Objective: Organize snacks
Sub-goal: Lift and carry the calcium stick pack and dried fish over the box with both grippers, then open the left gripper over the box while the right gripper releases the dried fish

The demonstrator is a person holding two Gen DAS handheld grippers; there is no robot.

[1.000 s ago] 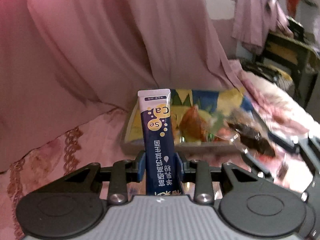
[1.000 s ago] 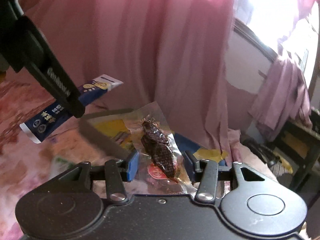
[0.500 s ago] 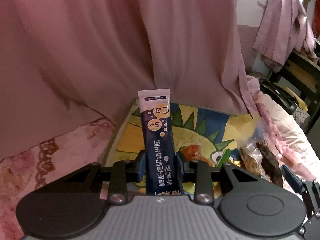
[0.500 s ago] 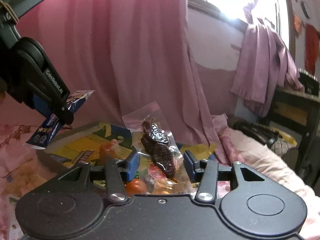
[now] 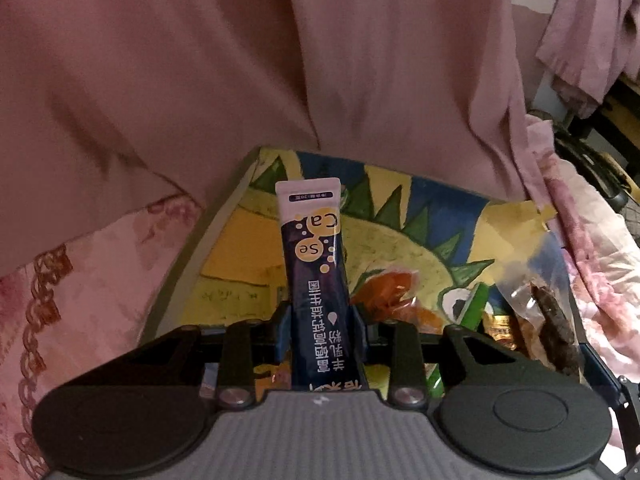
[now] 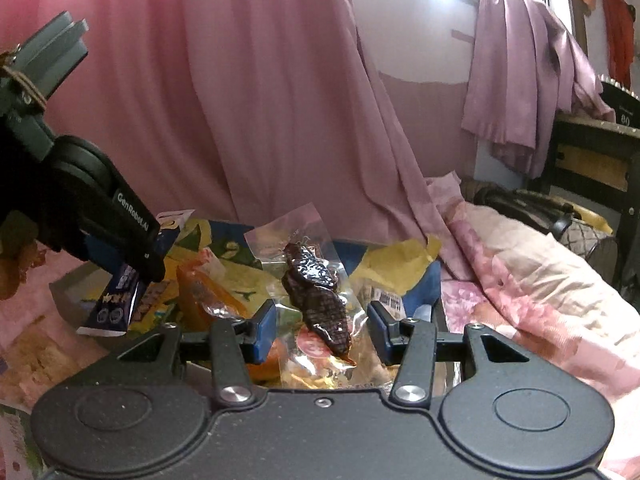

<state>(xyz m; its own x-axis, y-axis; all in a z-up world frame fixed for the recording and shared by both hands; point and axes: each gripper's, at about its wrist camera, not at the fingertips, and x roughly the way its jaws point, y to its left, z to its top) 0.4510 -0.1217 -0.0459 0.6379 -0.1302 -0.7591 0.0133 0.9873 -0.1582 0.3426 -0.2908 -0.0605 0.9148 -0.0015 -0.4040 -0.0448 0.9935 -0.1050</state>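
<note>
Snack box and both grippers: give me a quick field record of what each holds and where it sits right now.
left gripper: shut on dark blue stick sachet, which stands upright between the pads
right gripper: shut on clear vacuum pack of dark meat snack
container: colourful cartoon-print box, open, on the pink bedspread
position: both snacks held over the box
box contents: orange packet and other wrappers
backdrop: pink curtain

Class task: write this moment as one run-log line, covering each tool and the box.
left tool: shut on dark stick sachet | right tool: shut on clear meat pouch | both over colourful box
</note>
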